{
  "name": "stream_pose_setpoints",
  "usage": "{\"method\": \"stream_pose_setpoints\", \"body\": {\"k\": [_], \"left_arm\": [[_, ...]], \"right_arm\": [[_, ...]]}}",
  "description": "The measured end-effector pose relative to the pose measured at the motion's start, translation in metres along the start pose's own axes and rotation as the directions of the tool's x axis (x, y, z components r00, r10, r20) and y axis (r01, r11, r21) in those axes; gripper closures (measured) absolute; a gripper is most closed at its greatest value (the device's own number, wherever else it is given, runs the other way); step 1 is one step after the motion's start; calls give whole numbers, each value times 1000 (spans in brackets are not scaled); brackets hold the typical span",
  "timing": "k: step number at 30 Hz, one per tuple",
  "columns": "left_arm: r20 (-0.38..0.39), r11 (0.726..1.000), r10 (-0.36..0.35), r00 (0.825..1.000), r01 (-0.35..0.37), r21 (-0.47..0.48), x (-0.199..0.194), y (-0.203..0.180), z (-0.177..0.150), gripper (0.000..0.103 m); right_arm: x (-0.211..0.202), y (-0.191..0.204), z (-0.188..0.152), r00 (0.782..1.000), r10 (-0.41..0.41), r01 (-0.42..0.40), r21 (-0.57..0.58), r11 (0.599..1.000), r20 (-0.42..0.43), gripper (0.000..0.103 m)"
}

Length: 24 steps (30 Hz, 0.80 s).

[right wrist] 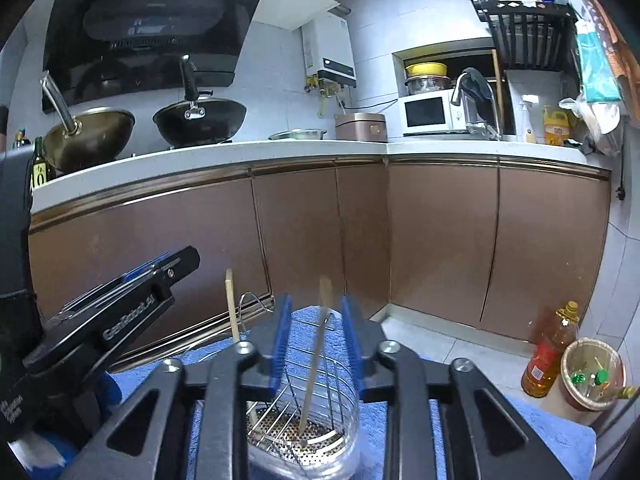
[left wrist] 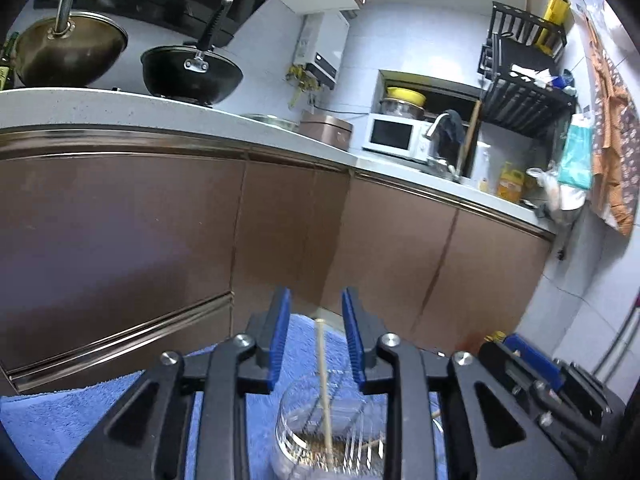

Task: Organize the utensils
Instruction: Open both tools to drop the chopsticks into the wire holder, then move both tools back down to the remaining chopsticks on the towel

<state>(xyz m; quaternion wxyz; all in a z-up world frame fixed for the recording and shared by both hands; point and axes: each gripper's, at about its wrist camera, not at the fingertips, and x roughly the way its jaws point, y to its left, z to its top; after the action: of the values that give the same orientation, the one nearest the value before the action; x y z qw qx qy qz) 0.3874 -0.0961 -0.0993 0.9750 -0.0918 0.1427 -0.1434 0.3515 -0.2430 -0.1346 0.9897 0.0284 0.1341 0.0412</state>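
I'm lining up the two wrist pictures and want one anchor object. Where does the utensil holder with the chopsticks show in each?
Left wrist: the utensil holder sits at the bottom centre, below the left gripper, one chopstick rising between its fingers.
Right wrist: the holder is at the bottom centre, below the right gripper.
Shared landmark: the white microwave on the counter.

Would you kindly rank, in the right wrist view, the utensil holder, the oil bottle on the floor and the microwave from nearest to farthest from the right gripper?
1. Utensil holder: directly below the right gripper, on the blue towel.
2. Oil bottle: on the floor to the right, beside a bin.
3. Microwave: on the far counter, right of centre.
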Motion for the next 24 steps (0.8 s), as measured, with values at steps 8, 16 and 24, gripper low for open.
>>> {"method": "stream_pose_setpoints", "body": {"k": [8, 16, 24], "left_arm": [[-97, 1000, -25, 995, 27, 16, -74, 17, 30, 70], [-305, 996, -92, 948, 93, -11, -130, 35, 9, 70], [-555, 987, -158, 817, 139, -78, -132, 42, -51, 70]], "right_arm": [[-79, 10, 33, 999, -4, 4, 7, 1000, 35, 66], [-127, 36, 31, 994, 41, -42, 1, 999, -102, 66], [-117, 42, -9, 925, 103, -86, 61, 994, -367, 74]]}}
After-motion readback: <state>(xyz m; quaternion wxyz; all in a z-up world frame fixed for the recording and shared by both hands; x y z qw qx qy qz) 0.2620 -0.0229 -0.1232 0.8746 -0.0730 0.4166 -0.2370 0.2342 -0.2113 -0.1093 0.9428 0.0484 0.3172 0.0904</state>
